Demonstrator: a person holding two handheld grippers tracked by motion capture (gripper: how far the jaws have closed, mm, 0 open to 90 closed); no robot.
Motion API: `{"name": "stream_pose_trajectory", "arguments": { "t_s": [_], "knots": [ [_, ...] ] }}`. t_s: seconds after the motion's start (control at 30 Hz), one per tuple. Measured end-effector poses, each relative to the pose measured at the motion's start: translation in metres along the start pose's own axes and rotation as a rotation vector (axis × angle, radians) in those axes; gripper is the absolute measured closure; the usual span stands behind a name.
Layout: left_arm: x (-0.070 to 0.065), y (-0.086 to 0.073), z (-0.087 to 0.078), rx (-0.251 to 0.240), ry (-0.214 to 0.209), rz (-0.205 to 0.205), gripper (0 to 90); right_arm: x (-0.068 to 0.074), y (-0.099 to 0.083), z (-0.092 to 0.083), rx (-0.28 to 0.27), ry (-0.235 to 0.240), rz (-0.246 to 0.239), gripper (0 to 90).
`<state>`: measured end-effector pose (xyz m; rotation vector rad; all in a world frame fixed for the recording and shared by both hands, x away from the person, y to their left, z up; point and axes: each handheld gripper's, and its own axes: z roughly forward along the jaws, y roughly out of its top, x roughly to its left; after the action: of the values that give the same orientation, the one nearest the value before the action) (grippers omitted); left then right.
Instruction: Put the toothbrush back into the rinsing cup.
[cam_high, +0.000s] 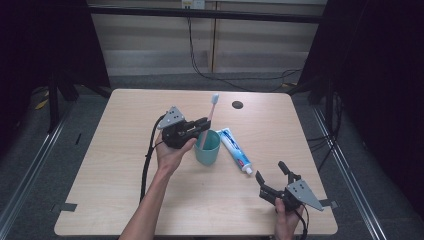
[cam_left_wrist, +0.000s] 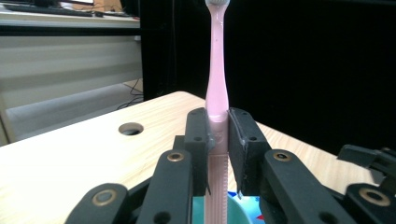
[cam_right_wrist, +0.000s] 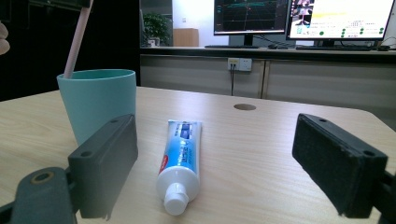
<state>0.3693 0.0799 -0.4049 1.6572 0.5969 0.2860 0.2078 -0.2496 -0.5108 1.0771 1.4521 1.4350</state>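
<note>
The right claw (cam_high: 272, 174) is resting nearest the person, at the front right of the bench (cam_high: 115, 200), with its jaws spread wide and nothing between them. In the right gripper view its pads (cam_right_wrist: 105, 165) are framing the toothpaste tube (cam_right_wrist: 181, 161), which is lying flat on the wood with its white cap pointing back toward that claw. That aim suggests the tube is being lined up as the next thing to pick up, though the jaws are not yet touching it.

Just beyond the tube, the teal cup (cam_high: 207, 146) is standing upright near the middle of the bench, with the tube lying just beside it on its right.

Over the cup, the left claw (cam_high: 202, 125) is clamping the pink toothbrush (cam_high: 212, 107) by its ribbed lower handle. The left gripper view is showing both pads (cam_left_wrist: 198, 140) pressing flat against the handle, so the brush is standing upright, bristle head up. Its lower end is dipping inside the cup's rim, as the right gripper view is showing. Holding it low and vertical is probably meant to let the brush drop cleanly into the cup without tipping it.

Farther back, a round cable hole (cam_high: 237, 104) is sitting in the bench top, and beyond the far edge cables are trailing across the floor.
</note>
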Motion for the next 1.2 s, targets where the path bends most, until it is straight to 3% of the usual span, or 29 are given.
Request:
{"name": "stream_pose_trajectory", "arguments": {
  "t_s": [0.4, 0.73, 1.2],
  "knots": [
    [0.006, -0.015, 0.003, 0.03, 0.006, -0.023, 78.6, 0.0, 0.0, 0.0, 0.002, 0.0, 0.0, 13.5],
    [0.014, -0.025, -0.001, 0.088, 0.028, -0.019, 78.7, 0.0, 0.0, 0.0, 0.002, 0.0, -0.002, 13.5],
    [0.022, -0.036, -0.001, 0.112, 0.018, -0.051, 78.4, 0.0, 0.0, 0.0, 0.002, 0.0, -0.002, 13.5]
  ]
}}
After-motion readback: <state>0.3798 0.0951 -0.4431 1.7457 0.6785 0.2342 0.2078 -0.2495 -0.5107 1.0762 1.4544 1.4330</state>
